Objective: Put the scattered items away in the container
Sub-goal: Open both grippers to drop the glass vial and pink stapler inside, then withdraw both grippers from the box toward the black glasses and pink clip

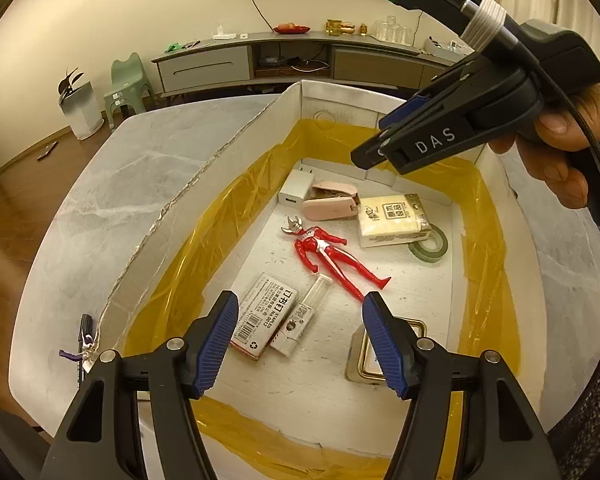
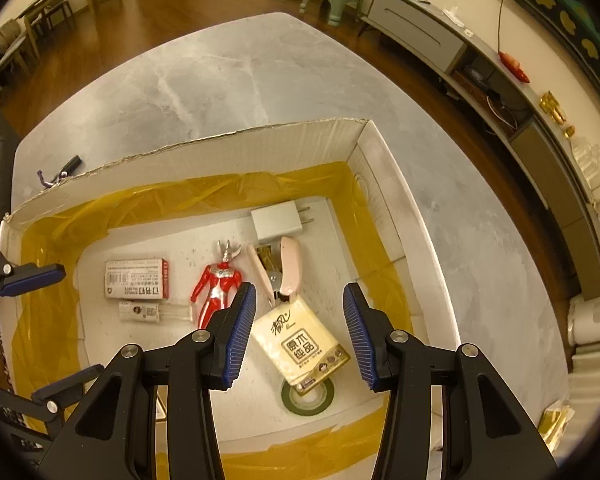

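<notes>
A white cardboard box [image 1: 204, 176] [image 2: 220, 140] lined with yellow tape stands on the marble table. Inside lie a red toy figure [image 1: 328, 256] [image 2: 216, 284], a staples box [image 1: 264, 316] [image 2: 136, 279], a clear tube [image 1: 304, 316] [image 2: 152, 312], a tissue pack [image 1: 392, 220] [image 2: 300, 344] resting on a green tape roll [image 1: 430, 246] [image 2: 308, 400], a pink stapler [image 1: 332, 200] [image 2: 288, 268], a white charger [image 1: 294, 192] [image 2: 276, 222] and a metal tin [image 1: 360, 360]. My left gripper [image 1: 300, 312] [image 2: 80, 320] hovers open over the box's near end. My right gripper [image 2: 300, 296] [image 1: 374, 140] hangs open above the tissue pack, holding nothing.
A black pen-like item with a purple ribbon [image 1: 82, 336] [image 2: 60, 172] lies on the table [image 1: 100, 200] just outside the box's left wall. A gold wrapper [image 2: 556, 420] sits at the table's right edge. A TV cabinet [image 1: 300, 60] and a green stool [image 1: 128, 84] stand beyond.
</notes>
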`<state>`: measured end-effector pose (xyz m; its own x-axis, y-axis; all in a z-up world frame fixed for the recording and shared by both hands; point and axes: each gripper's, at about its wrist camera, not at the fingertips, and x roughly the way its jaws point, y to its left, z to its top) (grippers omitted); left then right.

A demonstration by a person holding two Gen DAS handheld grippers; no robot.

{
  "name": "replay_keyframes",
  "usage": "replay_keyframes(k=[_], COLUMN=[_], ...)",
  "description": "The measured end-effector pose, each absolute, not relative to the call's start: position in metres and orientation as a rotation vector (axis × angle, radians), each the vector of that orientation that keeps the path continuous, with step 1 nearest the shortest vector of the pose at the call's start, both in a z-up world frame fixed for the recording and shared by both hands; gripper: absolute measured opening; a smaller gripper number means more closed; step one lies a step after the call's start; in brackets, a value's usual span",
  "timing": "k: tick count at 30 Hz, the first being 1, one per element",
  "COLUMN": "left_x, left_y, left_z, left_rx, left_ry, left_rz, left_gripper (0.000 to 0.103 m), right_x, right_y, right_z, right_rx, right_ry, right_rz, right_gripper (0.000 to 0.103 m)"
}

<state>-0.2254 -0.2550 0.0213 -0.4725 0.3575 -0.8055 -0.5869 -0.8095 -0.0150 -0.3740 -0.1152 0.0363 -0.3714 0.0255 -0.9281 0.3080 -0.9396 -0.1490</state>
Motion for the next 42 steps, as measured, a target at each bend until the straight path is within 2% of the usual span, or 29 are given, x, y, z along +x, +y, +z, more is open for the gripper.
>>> replay_keyframes(k=[11,19,34,39,42], left_x=[-0.214,-0.203,-0.145,-0.118,-0.109], left_y=[-0.252,-0.248,-0.208,-0.177,-0.158], left_z=[0.035,0.049,0.080,0.076,0.072], left_rx=[-1.122,-1.085,-0.889,-0.857,-0.860], left_ry=[0.375,0.381,0.371,0.399,0.430], left_rz=[2.272,2.272,2.140,2.073,2.054], left_gripper=[0.066,0.066,0.066,0.066,0.066], right_x=[-0.356,-0.333,-0.226,-0.186,-0.175], right_y=[-0.115,-0.108,-0.047,-0.008,0.022], right_z=[0.043,0.062,0.105,0.088,0.053], right_rx=[1.648,1.595,1.273,1.222,1.300], right_ry=[0.455,0.357,-0.020,-0.121,-0.243], right_rz=[-2.426,-2.452,-2.633,-2.754,-2.779], right_gripper=[0.049,0.049,0.049,0.049,0.049])
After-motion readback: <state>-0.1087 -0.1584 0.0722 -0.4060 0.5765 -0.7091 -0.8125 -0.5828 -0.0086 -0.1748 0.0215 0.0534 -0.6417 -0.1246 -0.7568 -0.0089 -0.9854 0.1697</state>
